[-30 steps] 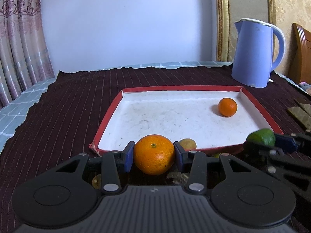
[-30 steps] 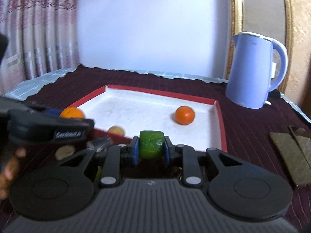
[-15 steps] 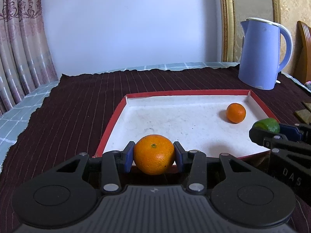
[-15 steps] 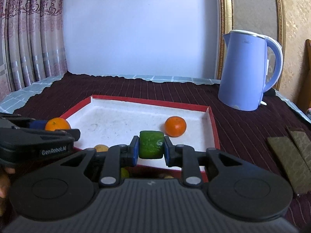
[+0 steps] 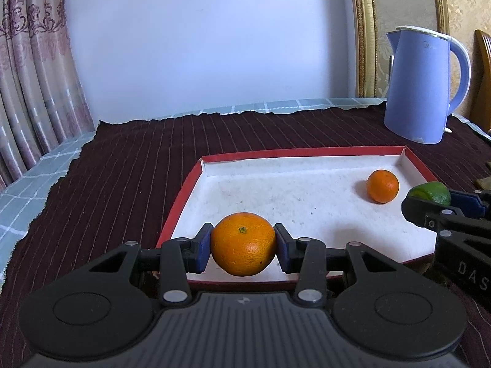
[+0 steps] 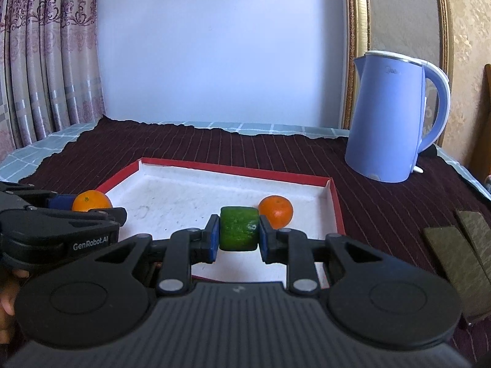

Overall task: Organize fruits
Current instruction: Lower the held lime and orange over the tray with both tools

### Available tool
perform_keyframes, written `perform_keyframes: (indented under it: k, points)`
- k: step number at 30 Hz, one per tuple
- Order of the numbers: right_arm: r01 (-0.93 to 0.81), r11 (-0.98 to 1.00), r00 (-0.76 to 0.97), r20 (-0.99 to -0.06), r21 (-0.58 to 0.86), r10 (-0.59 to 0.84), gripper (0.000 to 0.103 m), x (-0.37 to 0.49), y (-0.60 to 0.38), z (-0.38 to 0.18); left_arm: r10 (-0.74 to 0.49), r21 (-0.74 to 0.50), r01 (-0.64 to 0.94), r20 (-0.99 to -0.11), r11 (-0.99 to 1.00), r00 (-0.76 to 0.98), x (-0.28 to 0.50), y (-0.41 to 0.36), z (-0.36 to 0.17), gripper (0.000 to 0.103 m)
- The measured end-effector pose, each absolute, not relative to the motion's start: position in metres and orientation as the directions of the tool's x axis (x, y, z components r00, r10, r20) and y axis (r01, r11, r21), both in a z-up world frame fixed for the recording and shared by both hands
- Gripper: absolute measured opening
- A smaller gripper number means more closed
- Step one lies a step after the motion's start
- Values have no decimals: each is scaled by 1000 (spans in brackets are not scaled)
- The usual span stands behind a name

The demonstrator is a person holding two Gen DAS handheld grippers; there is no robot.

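Note:
My left gripper (image 5: 243, 247) is shut on a large orange (image 5: 243, 244) and holds it over the near edge of the red-rimmed white tray (image 5: 181, 205). My right gripper (image 6: 238, 234) is shut on a green lime (image 6: 238, 228) above the tray's (image 6: 334, 202) near right part. A smaller orange (image 5: 382, 185) lies in the tray at its far right; it also shows in the right wrist view (image 6: 275, 210). The lime (image 5: 431, 192) and the large orange (image 6: 91, 201) each show in the other gripper's view.
A blue electric kettle (image 5: 422, 86) stands behind the tray at the right on the dark striped tablecloth (image 5: 138, 159). Two dark flat slabs (image 6: 457, 254) lie right of the tray. A curtain (image 5: 27, 92) hangs at the left.
Both grippers have moved forward and up over the tray's near edge with their fruits. The loose fruits in front of the tray have dropped out of sight.

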State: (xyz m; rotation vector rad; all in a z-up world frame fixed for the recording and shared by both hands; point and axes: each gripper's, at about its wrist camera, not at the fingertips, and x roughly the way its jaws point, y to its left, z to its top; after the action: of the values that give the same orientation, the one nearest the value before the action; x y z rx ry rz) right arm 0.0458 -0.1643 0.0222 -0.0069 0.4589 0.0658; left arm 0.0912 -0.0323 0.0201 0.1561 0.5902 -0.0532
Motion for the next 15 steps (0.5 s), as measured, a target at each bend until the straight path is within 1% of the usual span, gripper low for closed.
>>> perform_keyframes:
  k: [15]
  points:
    - [-67, 998, 896, -442, -17, 53, 24, 64, -164, 30, 19, 151, 79, -559, 985, 829, 112, -40, 21, 41]
